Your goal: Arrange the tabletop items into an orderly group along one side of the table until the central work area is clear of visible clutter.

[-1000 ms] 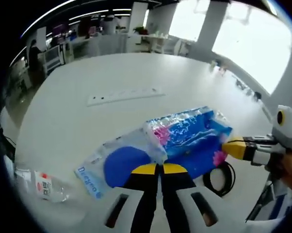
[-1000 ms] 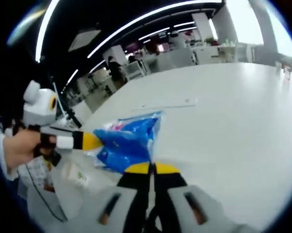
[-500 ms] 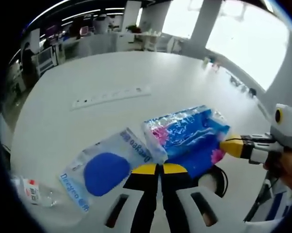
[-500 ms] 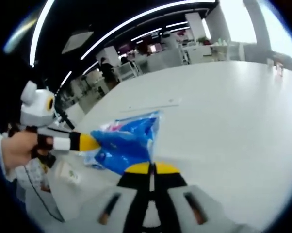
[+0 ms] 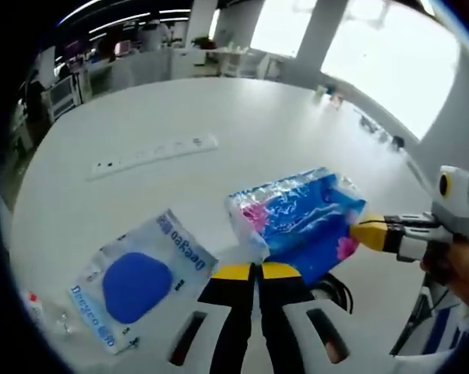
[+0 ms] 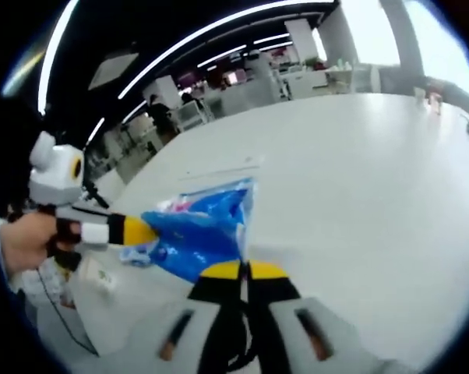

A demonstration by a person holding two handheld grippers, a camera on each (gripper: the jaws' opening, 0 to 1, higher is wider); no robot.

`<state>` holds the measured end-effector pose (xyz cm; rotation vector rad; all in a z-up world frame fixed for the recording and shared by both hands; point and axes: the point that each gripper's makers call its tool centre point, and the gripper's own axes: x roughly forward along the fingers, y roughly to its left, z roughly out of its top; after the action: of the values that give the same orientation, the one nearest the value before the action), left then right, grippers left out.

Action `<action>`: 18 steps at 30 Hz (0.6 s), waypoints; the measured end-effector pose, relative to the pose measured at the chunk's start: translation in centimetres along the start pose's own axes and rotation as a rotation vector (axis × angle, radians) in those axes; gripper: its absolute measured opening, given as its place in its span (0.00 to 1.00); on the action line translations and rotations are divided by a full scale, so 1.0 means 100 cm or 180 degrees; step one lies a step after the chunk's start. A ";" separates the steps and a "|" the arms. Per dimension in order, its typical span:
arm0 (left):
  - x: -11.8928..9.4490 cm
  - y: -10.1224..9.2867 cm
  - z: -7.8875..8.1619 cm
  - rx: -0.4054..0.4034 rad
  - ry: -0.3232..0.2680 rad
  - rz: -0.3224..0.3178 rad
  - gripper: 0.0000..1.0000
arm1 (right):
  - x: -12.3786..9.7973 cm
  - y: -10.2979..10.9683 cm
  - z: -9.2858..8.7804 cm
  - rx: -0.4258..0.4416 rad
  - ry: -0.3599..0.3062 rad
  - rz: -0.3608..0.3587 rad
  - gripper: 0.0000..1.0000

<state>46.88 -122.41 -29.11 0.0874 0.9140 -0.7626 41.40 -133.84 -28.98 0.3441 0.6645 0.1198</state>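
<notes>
Both tongs pinch the same blue packet (image 5: 305,226), one at each end: the left gripper (image 5: 255,271) nips its near corner with jaws pressed together, and the right gripper (image 5: 364,234) clamps the far-right edge, so the packet hangs stretched between them just above the white table (image 5: 297,132), probably for carrying to one side. It is crinkly, glossy plastic, blue with pink patches. To its left, a flat clear pouch (image 5: 137,276) with a blue oval lies on the table. Further off lies a white power strip (image 5: 153,154).
</notes>
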 end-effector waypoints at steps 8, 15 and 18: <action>0.015 -0.007 -0.005 -0.0124 0.0021 -0.0005 0.00 | 0.004 -0.015 -0.007 0.0007 0.0055 -0.0047 0.00; 0.029 -0.011 -0.015 -0.0162 0.0099 -0.0027 0.00 | 0.008 -0.027 -0.017 0.0050 0.0117 -0.0095 0.00; 0.033 -0.012 -0.018 -0.0207 0.0124 -0.0037 0.00 | 0.011 -0.032 -0.022 0.0066 0.0150 -0.0107 0.00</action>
<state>46.10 -124.49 -32.42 0.0398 0.9764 -0.7433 40.88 -135.98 -32.37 0.3508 0.7182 0.0891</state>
